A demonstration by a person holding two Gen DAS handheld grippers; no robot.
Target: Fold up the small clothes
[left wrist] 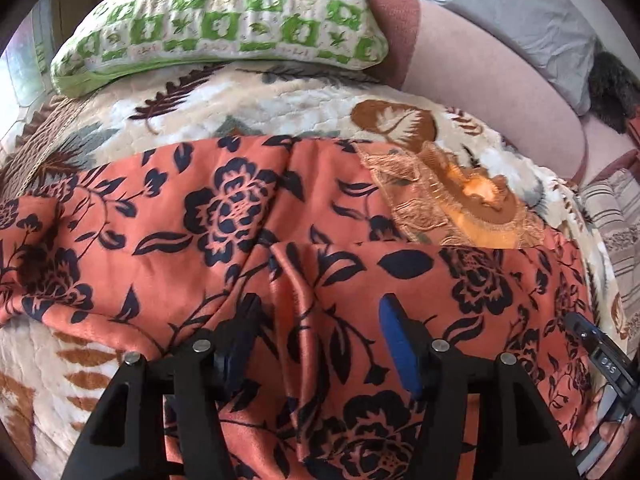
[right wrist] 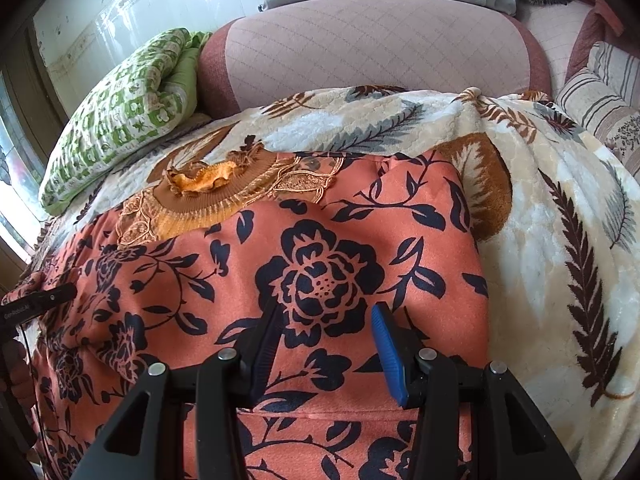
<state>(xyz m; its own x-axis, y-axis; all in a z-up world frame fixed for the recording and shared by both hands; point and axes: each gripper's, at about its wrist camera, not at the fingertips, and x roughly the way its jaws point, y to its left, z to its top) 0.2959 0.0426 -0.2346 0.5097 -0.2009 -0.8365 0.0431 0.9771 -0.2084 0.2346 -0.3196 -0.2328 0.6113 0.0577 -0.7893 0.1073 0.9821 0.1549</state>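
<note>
We are working on an orange top with dark blue flowers (right wrist: 320, 272). It lies spread on a fluffy leaf blanket (right wrist: 560, 200) on a bed. Its lacy gold collar (right wrist: 208, 196) points away from us, toward the green pillow (left wrist: 224, 20) and the pink headboard (right wrist: 360, 52).

Our left tongs (left wrist: 320, 344) are let go. The two pads stand apart over the cloth, and a raised wrinkle of the top runs between them, but the pads do not squeeze it. Our right tongs (right wrist: 326, 348) stand apart too, over a flat part with a big flower. Nothing is pinched there either.

How far are we? We think one fold may be done. In the left view one layer of the top lies over another, and its edge crosses just under the collar. On the right side the cloth edge looks straight and neat beside the blanket. But the left side is still bumpy and bunched up. The top is still big and wide, not a small tidy packet.

So there is more to do. We think the wrinkles need smoothing, and then the top needs folding again.
</note>
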